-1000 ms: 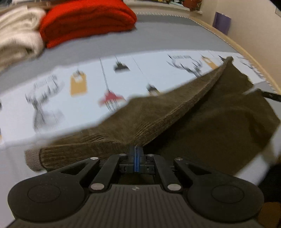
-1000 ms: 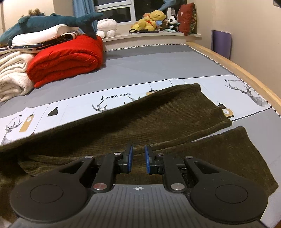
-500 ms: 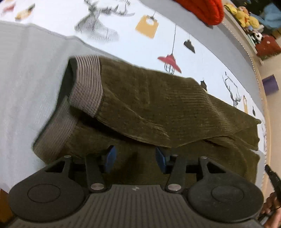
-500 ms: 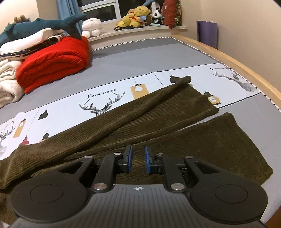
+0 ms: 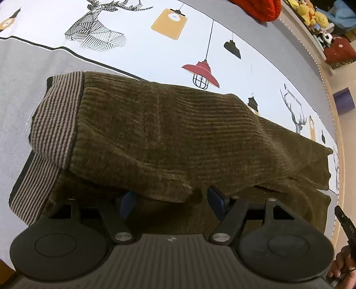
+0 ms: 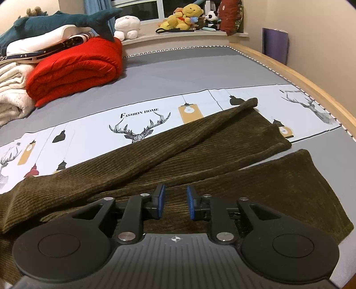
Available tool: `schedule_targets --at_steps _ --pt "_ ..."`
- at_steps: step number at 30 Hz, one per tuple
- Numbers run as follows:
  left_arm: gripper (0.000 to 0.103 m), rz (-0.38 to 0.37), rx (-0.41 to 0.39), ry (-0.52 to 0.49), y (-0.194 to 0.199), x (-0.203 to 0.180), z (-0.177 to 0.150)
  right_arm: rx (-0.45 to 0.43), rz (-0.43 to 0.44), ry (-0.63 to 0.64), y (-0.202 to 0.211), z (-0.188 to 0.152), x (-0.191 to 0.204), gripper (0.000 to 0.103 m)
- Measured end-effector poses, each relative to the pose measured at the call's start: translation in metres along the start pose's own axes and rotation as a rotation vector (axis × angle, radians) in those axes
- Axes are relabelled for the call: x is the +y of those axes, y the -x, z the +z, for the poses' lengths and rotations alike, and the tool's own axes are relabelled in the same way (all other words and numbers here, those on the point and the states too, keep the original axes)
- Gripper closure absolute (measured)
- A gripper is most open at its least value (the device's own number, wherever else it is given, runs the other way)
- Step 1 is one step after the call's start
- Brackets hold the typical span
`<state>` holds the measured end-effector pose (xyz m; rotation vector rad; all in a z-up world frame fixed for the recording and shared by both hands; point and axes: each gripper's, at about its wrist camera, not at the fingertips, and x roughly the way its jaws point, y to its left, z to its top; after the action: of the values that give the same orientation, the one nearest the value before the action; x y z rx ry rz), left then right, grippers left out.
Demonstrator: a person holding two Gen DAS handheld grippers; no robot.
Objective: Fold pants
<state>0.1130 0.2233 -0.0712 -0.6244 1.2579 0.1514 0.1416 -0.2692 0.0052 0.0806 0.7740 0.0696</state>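
Note:
Olive-brown corduroy pants [image 5: 169,133] lie on the bed, the striped waistband [image 5: 55,115] at the left of the left wrist view. One half is laid over the other. My left gripper [image 5: 172,201] points down at the near edge of the upper layer. Its jaws are opening wide and the fabric edge droops between the blue pads [image 5: 217,200] without being pressed. In the right wrist view one pant leg [image 6: 178,144] lies slantwise across the other [image 6: 278,177]. My right gripper [image 6: 175,202] hovers over the near leg, its jaws opening, nothing between them.
The grey bed sheet has a white printed band [image 6: 142,115]. A red quilt [image 6: 75,69], white blankets [image 6: 11,95] and a plush shark [image 6: 55,22] are piled at the back left. Plush toys [image 6: 187,17] line the sill. The wooden bed edge [image 6: 311,89] runs along the right.
My left gripper let go of the lifted pants half, opened wide, rolled and sank toward the waistband end. That half now lies on the other. My right jaws parted a little more.

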Motion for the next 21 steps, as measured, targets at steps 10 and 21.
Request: schedule_targets --at_steps 10,21 --pt "0.021 0.078 0.033 0.013 -0.016 0.002 0.007 0.002 -0.001 0.035 -0.009 0.003 0.014 0.078" --pt "0.054 0.151 -0.087 0.099 0.002 0.014 0.019 0.010 0.010 0.027 -0.013 0.005 0.019 0.078"
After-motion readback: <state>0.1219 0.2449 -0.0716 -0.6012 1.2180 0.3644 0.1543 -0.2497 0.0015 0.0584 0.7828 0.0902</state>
